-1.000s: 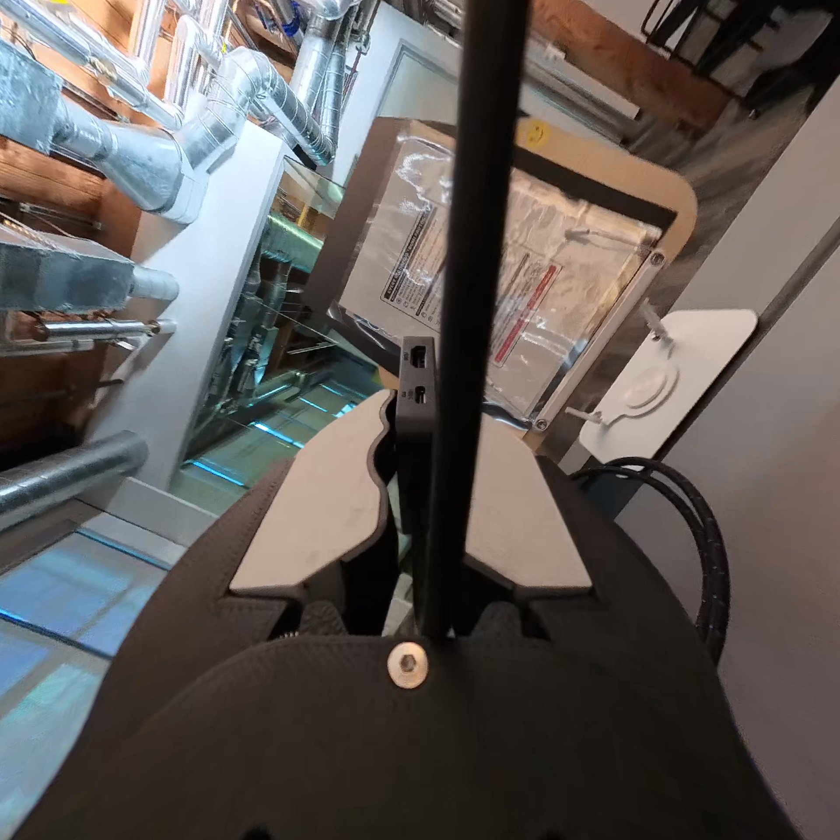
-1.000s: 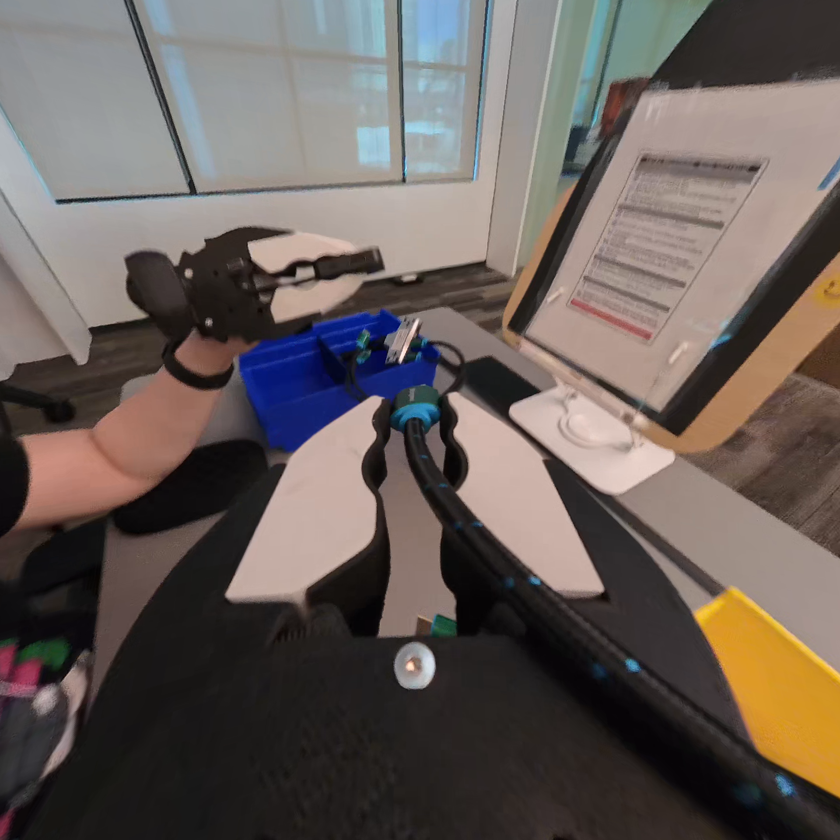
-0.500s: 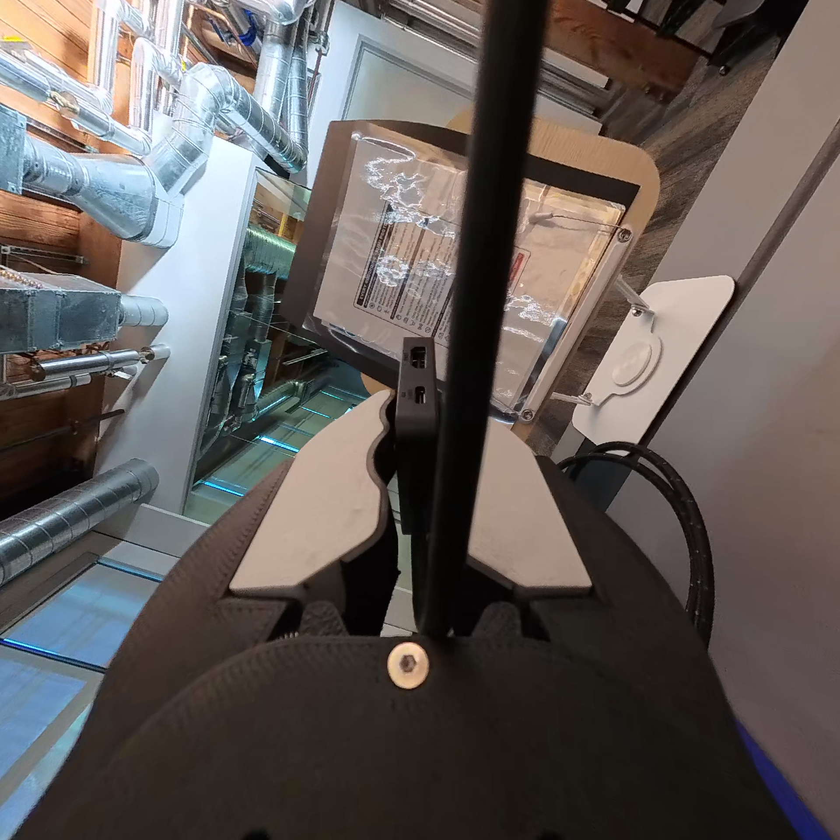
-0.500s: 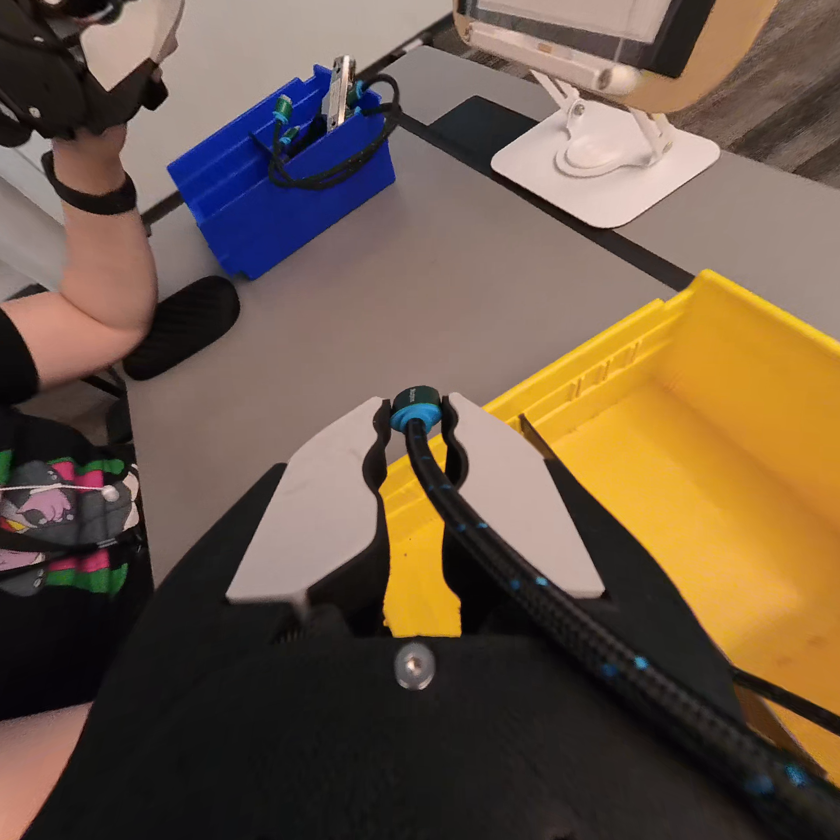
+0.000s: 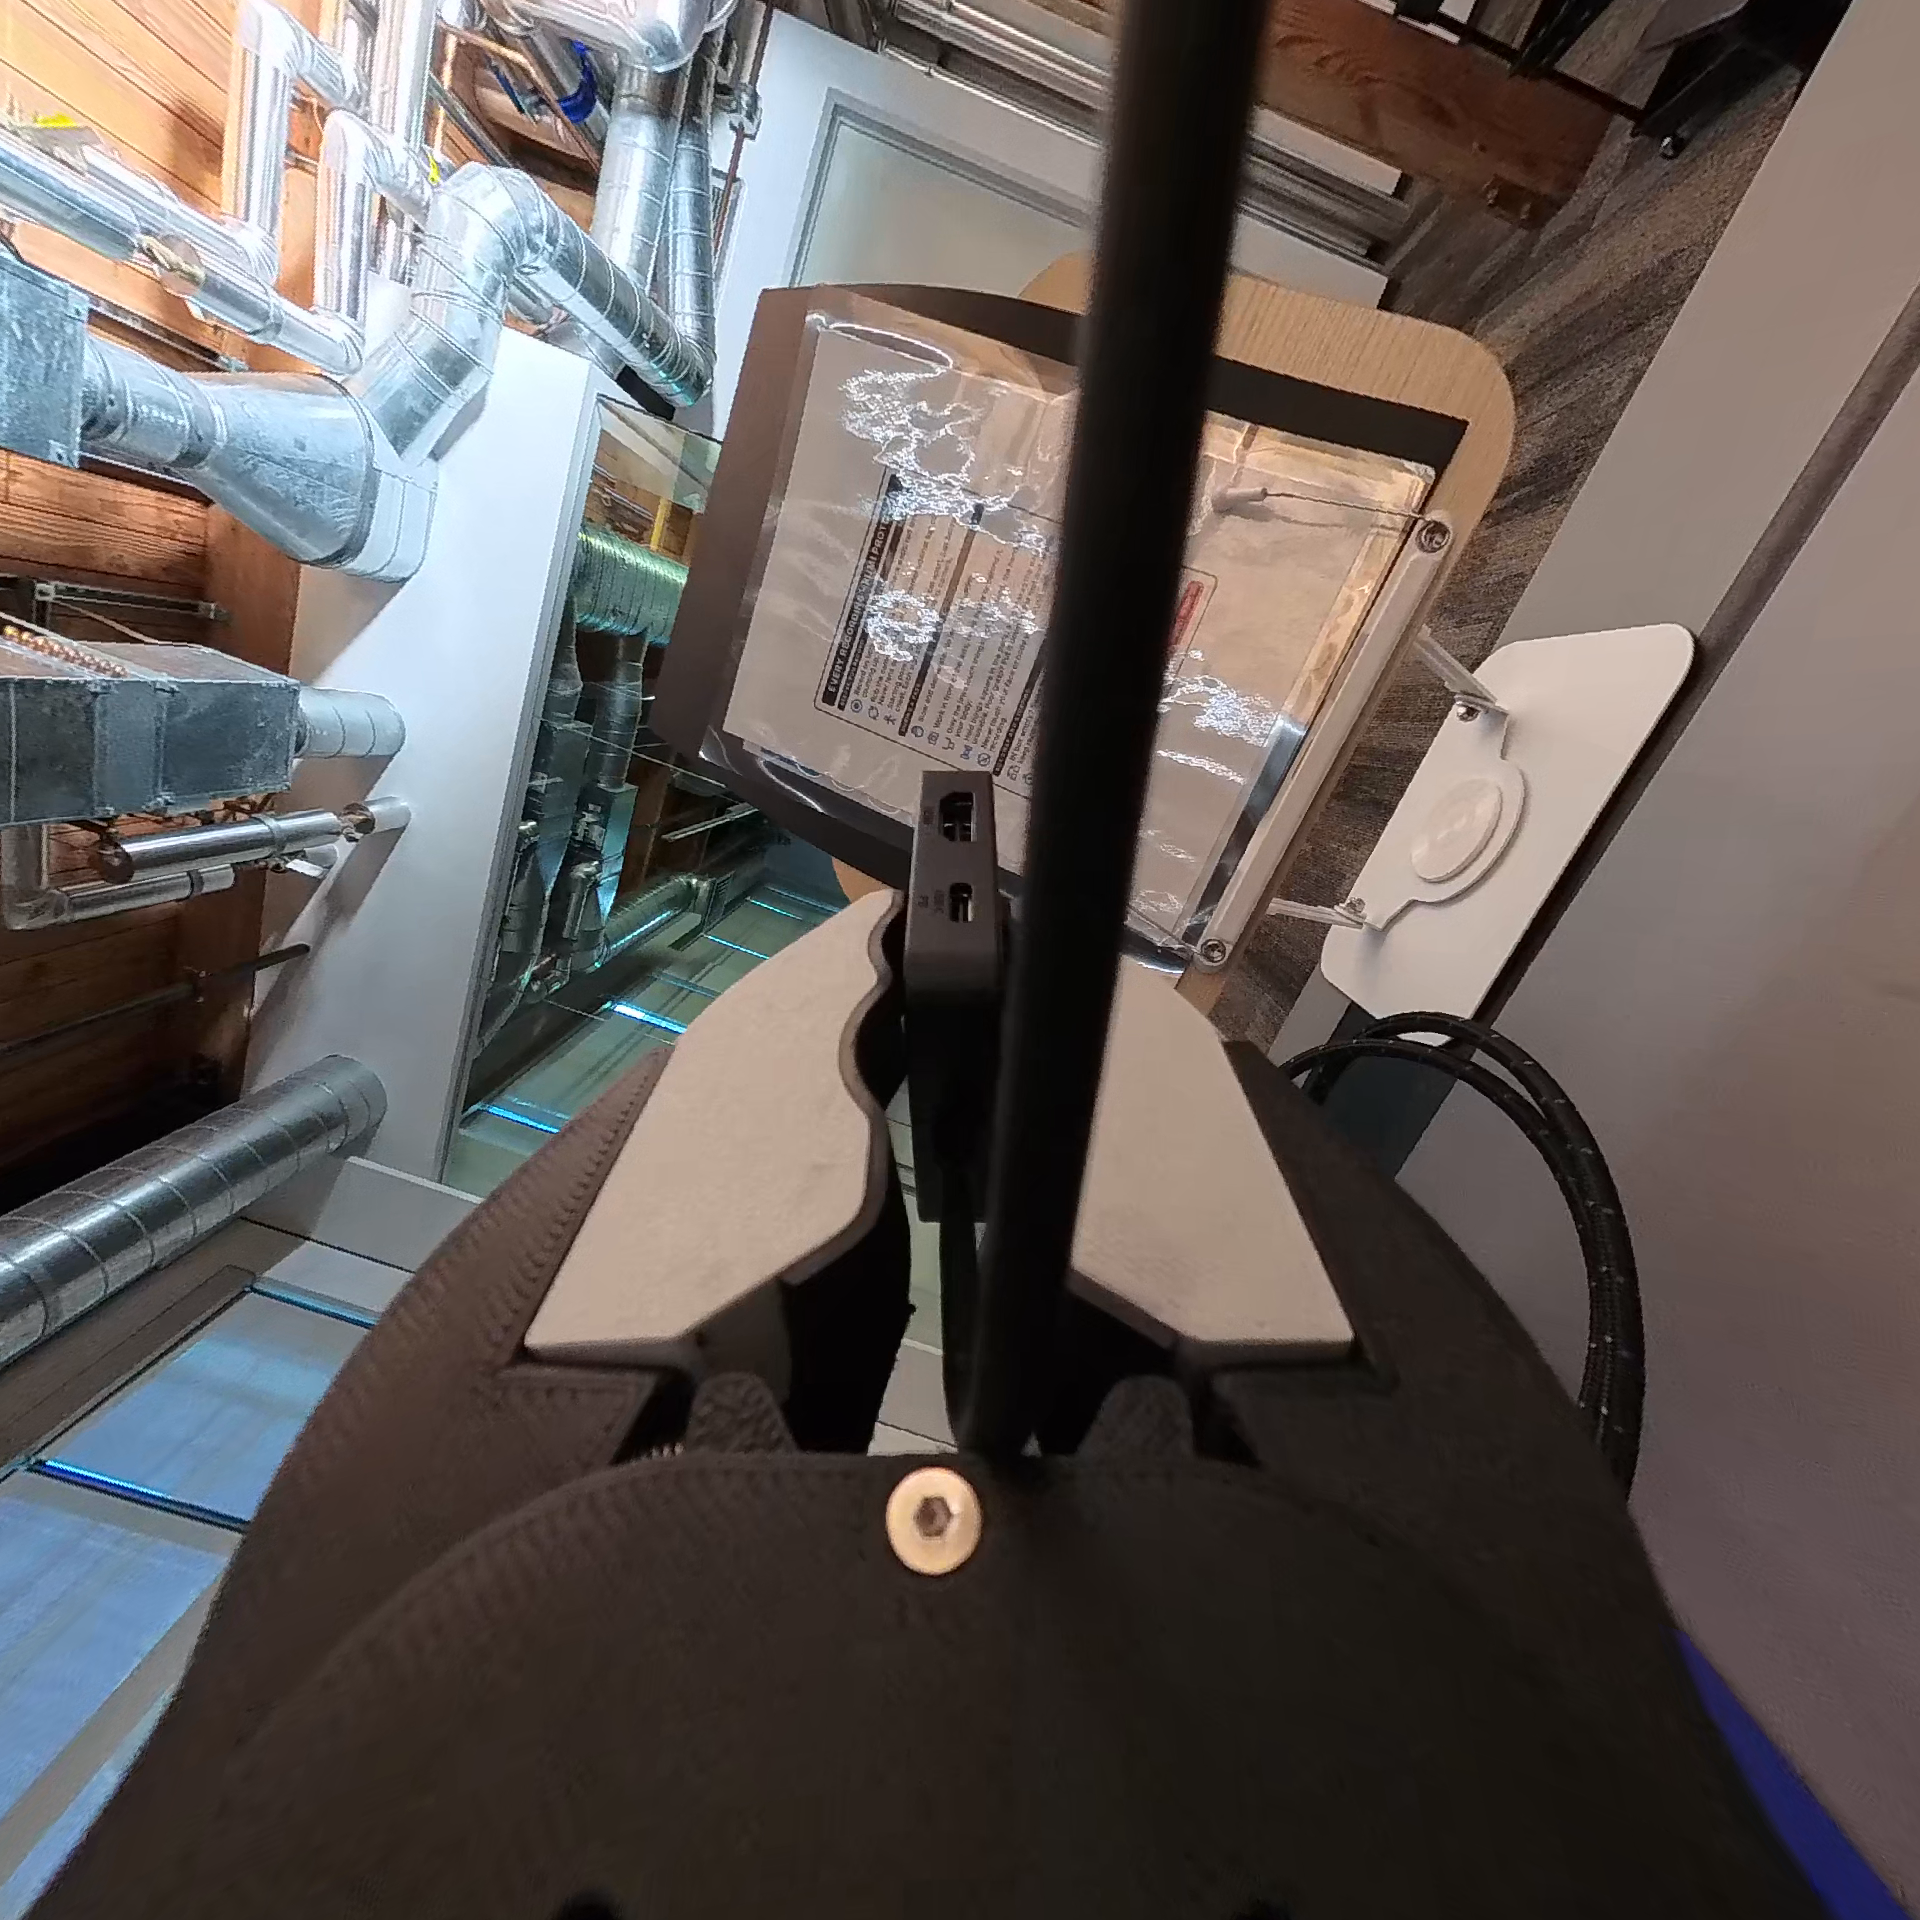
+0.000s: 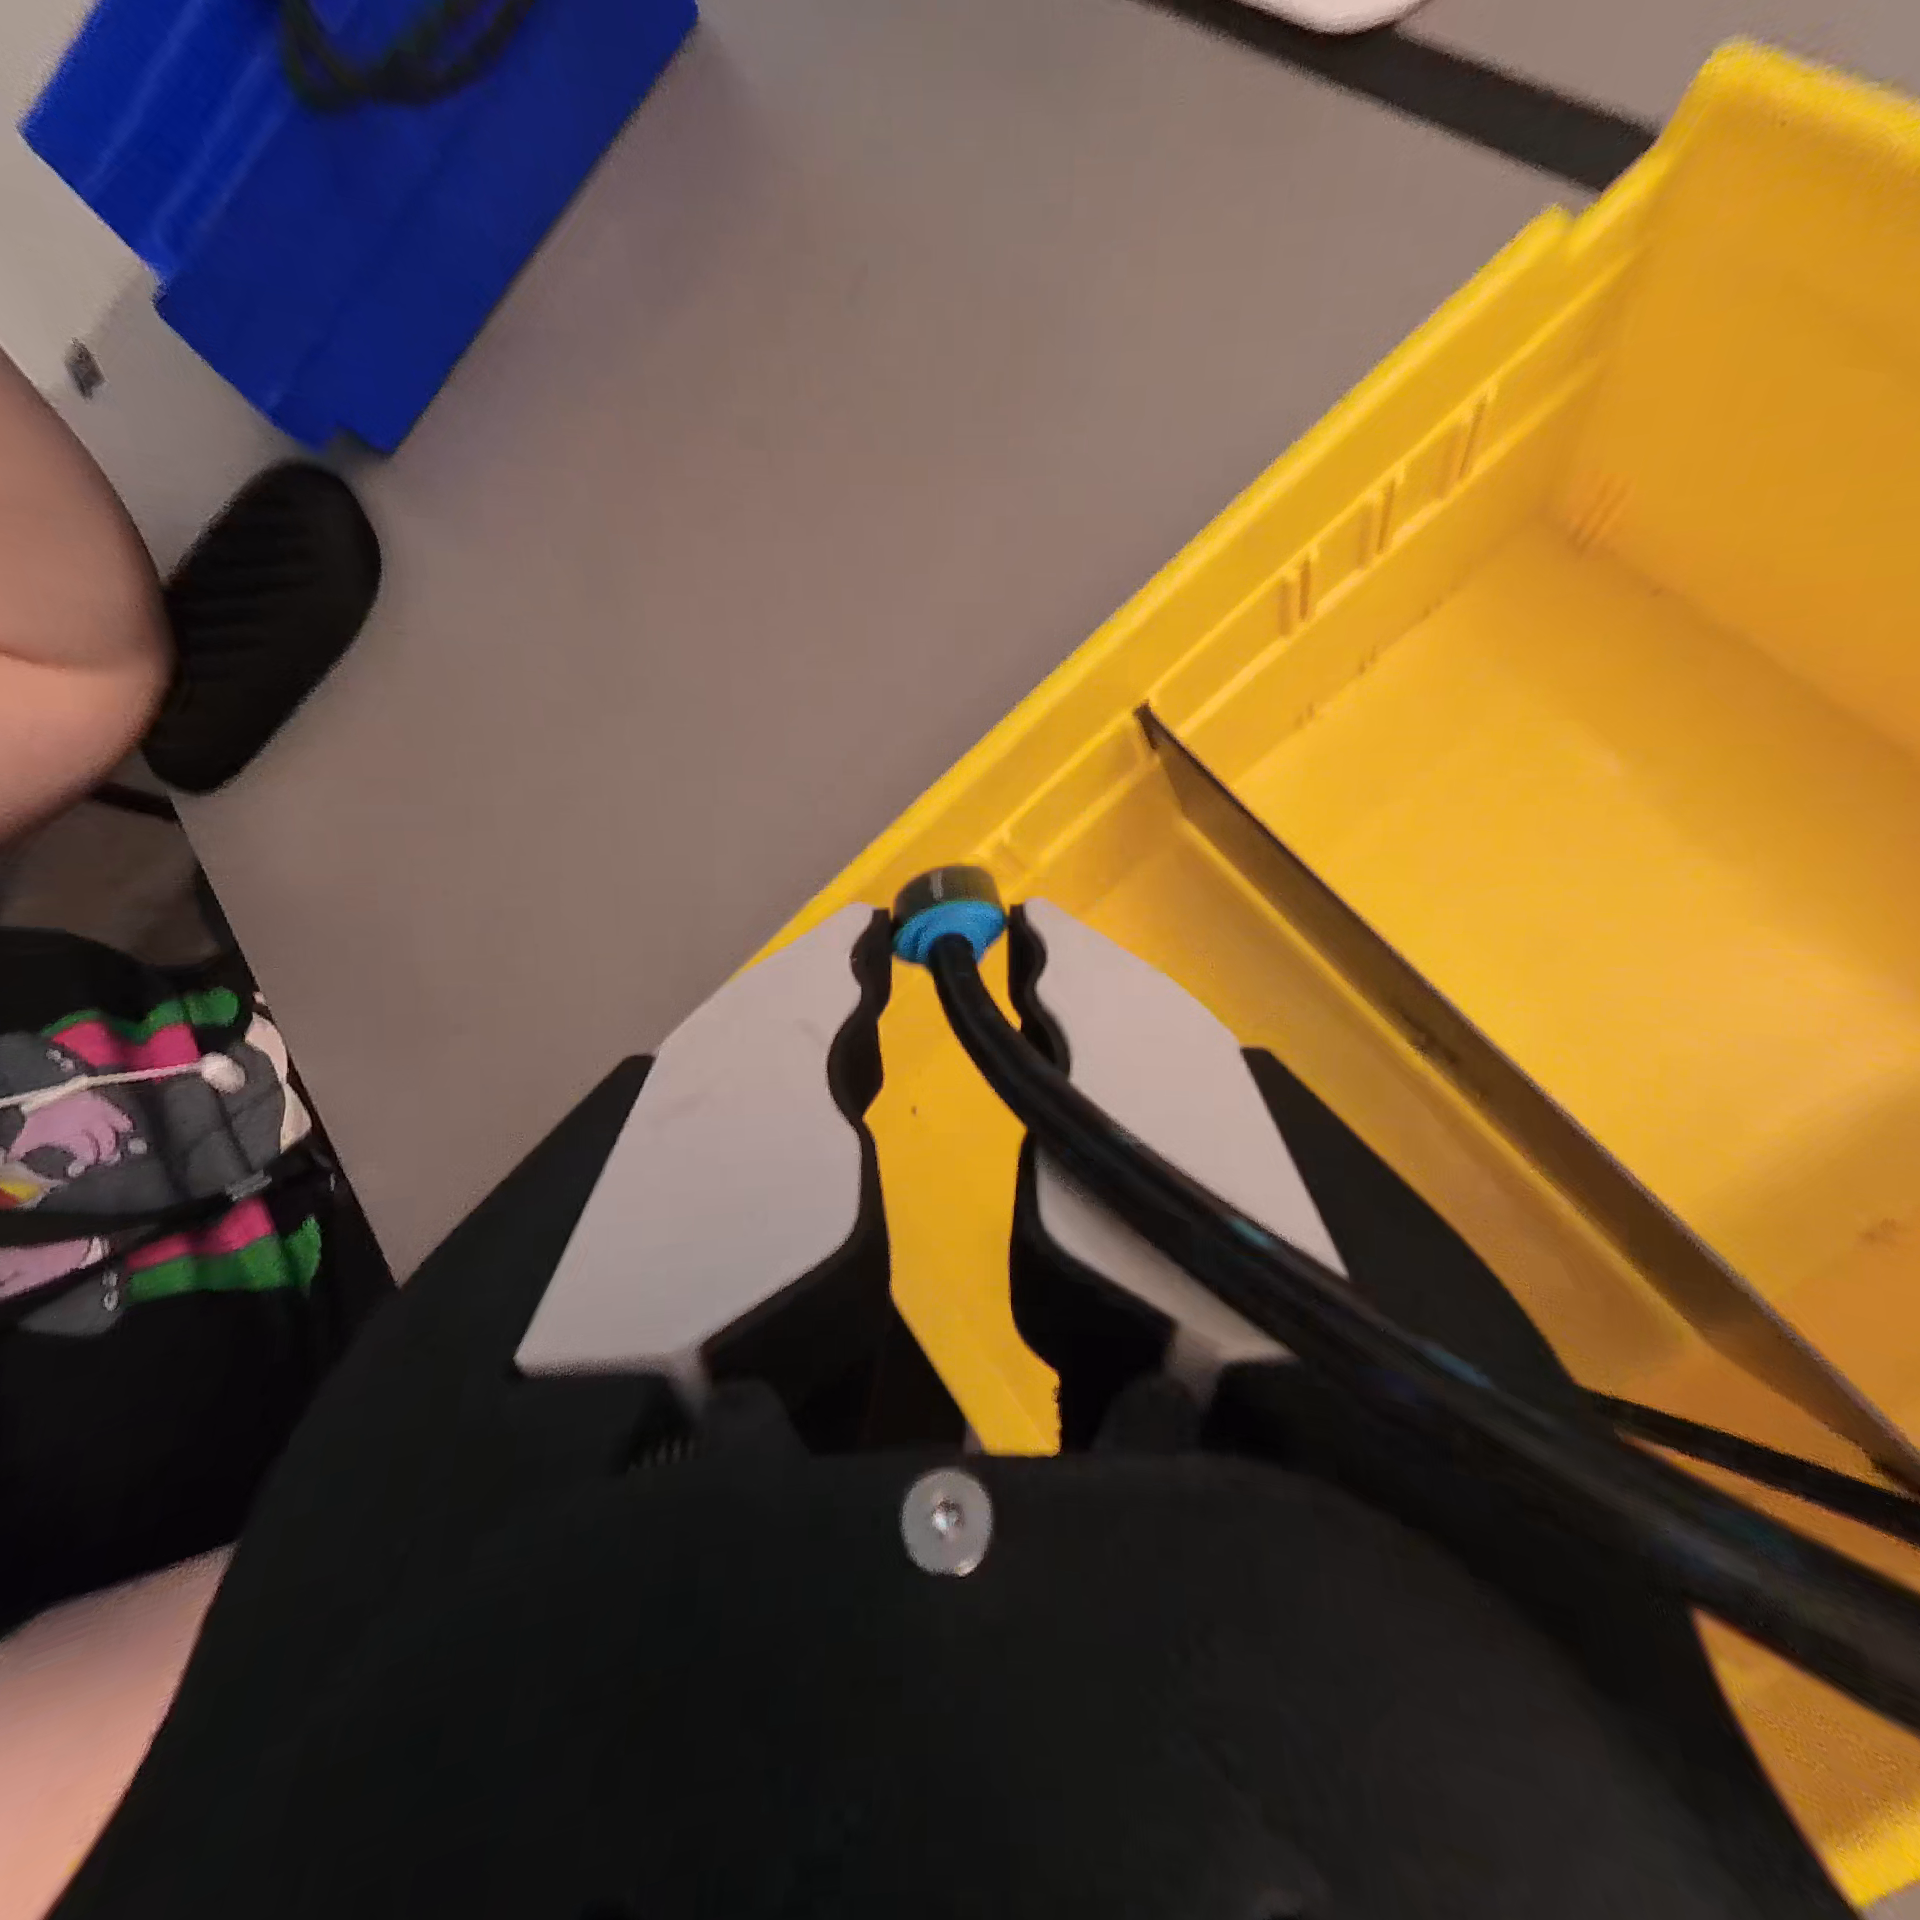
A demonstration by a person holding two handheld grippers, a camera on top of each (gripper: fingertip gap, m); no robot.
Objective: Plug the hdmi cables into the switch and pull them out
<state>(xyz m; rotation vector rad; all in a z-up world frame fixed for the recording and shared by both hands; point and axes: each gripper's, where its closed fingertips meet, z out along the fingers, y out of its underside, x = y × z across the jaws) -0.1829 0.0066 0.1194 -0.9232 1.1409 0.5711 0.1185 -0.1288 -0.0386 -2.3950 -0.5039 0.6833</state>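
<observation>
My left gripper is shut on the black HDMI switch, held edge-on with two ports showing on its end. A black cable runs up past it through the left wrist view. My right gripper is shut on an HDMI cable's plug end with a blue collar. Its braided black cable trails back to the lower right. The plug hangs over the near rim of the yellow bin.
A blue bin with cables stands at the table's far left. A black divider stands in the yellow bin. A sign holder on a white base and coiled braided cables are near the left gripper. A person's arm is at left.
My right gripper has swung down and right with the cable, from facing the room to over the yellow bin's near rim. The left gripper holds the switch with only slight drift.
</observation>
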